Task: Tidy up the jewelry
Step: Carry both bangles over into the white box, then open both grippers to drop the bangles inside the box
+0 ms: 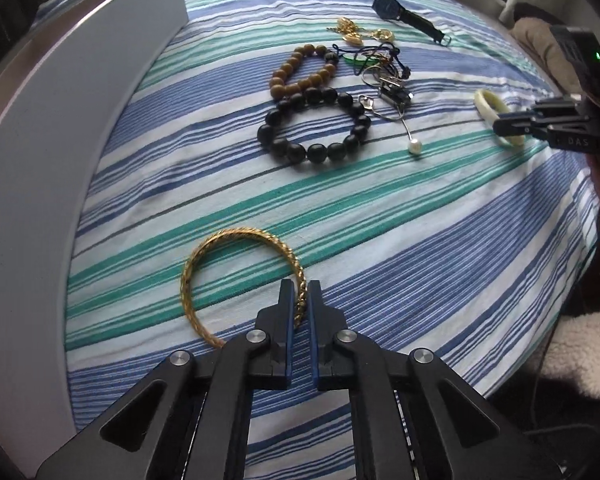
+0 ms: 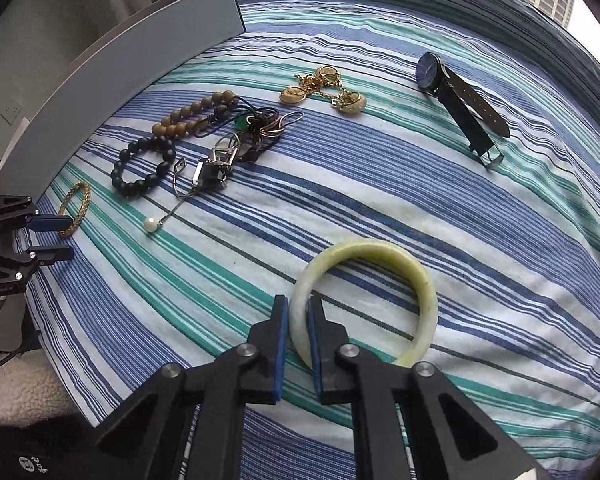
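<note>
At the bottom of the left wrist view the left gripper (image 1: 299,300) was clamped narrowly on the right side of a gold bangle (image 1: 236,276), which lay on the striped bedspread (image 1: 420,248). At the bottom of the right wrist view the right gripper (image 2: 298,316) pinched the left rim of a pale green bangle (image 2: 380,276) lying on the same cloth.

Farther up, in the middle of the left wrist view, sat a black bead bracelet (image 1: 314,126), with a pearl pin (image 1: 412,146) just to its right. A brown bead bracelet (image 1: 300,72) touched it from above, beside a tangle of cords and metal rings (image 1: 384,76). Above those lay gold earrings (image 1: 358,32) and, toward the upper right, a black watch (image 1: 410,18). A grey board (image 1: 40,152) curved along the left edge.
</note>
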`<state>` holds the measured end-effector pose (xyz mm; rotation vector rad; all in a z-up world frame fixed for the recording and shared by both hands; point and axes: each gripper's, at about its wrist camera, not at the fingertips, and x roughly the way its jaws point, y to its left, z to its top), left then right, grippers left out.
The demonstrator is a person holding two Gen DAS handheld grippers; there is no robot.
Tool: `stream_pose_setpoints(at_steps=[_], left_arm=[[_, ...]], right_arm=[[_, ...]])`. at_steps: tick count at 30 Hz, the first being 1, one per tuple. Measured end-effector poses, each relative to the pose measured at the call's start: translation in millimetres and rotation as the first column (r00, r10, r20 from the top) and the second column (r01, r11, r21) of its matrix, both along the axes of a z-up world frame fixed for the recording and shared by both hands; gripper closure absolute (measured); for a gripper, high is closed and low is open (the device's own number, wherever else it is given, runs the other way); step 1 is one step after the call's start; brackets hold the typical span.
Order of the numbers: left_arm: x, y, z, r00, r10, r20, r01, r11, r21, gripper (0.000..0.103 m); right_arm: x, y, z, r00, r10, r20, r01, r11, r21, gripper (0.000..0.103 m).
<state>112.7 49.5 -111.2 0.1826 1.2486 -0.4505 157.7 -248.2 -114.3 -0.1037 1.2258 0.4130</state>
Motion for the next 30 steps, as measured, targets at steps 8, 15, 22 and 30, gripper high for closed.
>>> stream_pose_setpoints(at_steps=[8,15,22,30], left_arm=[[-15,32,51,0.985,0.154,0.072,-0.143,0.980,-0.136,0.101],[-29,95,153,0.927,0.323,0.192,-0.270,0.928,-0.258,0.101],[15,204,198,0.800,0.563,0.209,-0.517,0.823,-0.236,0.101],[82,282,120,0.715,0.696,0.064,-0.688,0.717,-0.115,0.101]], right_arm=[[-18,-18,37,0.997,-0.070,0.011,0.068,0.987,0.142,0.093],[-7,7,96,0.994,-0.037,0.105,0.012,0.974,0.225,0.093],[52,113,157,0.954,0.138,0.265,-0.205,0.948,0.243,0.093],[143,288,168,0.903,0.303,0.303,-0.383,0.888,0.253,0.093]])
